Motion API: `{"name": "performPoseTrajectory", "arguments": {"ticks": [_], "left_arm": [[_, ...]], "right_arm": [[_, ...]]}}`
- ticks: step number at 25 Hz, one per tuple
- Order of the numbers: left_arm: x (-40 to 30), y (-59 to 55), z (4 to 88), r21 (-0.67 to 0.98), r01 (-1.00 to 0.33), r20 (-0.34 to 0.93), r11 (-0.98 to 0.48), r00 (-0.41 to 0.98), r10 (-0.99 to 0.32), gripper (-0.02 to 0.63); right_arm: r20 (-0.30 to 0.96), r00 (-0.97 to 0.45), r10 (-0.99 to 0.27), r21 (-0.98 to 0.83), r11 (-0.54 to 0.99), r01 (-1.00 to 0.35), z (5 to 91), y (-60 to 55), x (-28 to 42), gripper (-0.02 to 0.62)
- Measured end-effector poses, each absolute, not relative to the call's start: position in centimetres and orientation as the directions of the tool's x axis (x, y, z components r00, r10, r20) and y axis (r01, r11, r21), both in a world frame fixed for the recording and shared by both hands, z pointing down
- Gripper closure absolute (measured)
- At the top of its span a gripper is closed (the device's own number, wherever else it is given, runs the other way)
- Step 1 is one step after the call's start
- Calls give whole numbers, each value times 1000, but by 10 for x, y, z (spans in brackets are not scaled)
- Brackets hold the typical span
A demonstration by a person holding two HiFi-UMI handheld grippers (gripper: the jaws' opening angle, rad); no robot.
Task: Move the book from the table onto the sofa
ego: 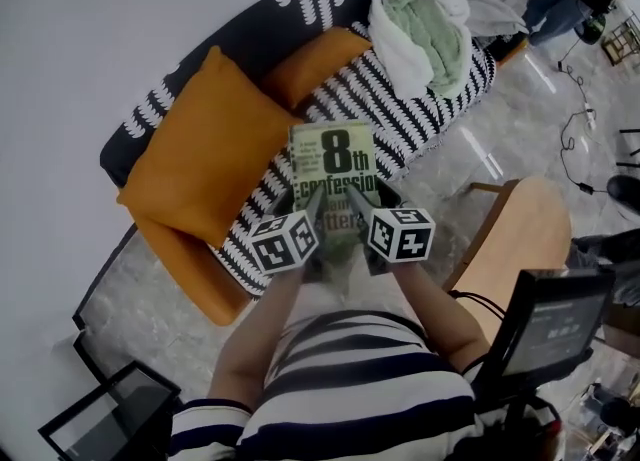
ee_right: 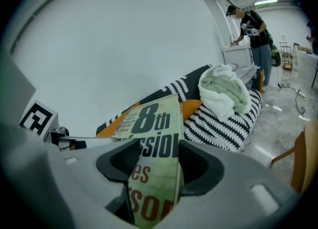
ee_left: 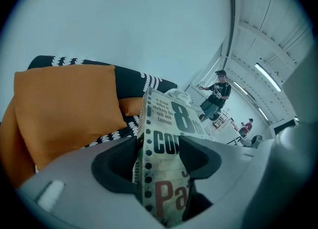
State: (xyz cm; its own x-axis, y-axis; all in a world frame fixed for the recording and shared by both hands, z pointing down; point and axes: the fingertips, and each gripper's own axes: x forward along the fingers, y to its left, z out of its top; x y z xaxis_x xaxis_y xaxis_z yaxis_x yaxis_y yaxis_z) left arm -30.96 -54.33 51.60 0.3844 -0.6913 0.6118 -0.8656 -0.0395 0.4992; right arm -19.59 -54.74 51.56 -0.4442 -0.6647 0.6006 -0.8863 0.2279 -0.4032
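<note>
You have both forearms stretched out side by side in front of your striped shirt, wrists level with each other, each pair of tongs pointing forward and down toward the sofa (ego: 420, 114) with its marker cube on top. The left tongs (ego: 312, 214) are clamped on the near left edge of the book (ego: 335, 174), the pads pressing both faces at a fairly wide spread. The right tongs (ego: 376, 207) are clamped the same way on the near right edge. Between them you hold the book in the air, cover up and its far end tipped away from you. It sits over the front edge of the sofa's black-and-white patterned seat, not touching it. The big orange cushion (ego: 205, 144) leans against the sofa back just to the left of the book. The heap of white and pale green towels (ego: 425, 29) lies on the seat further along to the right, well apart from the book.
</note>
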Motion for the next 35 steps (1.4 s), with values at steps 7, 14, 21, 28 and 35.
{"name": "performPoseTrajectory", "arguments": {"ticks": [7,14,21,28,35], "left_arm": [[-297,-589,517,503,-863,613,-33,384,-690,337],[-281,-629,531,498,-866,632,-47,399,-665,337],[-258,-671,553,492,-869,659,-49,408,-632,339],[-240,-700,577,482,-875,674,-49,407,-617,339],[-211,-743,613,476,-879,688,-37,398,-607,341]], "right_arm": [[607,-446,-657,-402,231,-886,517,-593,-183,347],[625,-428,-653,-408,195,-892,532,-631,-167,347],[648,-415,-638,-418,157,-895,555,-669,-144,347],[663,-412,-625,-424,139,-895,579,-698,-126,347],[684,-417,-599,-423,140,-895,615,-741,-98,348]]}}
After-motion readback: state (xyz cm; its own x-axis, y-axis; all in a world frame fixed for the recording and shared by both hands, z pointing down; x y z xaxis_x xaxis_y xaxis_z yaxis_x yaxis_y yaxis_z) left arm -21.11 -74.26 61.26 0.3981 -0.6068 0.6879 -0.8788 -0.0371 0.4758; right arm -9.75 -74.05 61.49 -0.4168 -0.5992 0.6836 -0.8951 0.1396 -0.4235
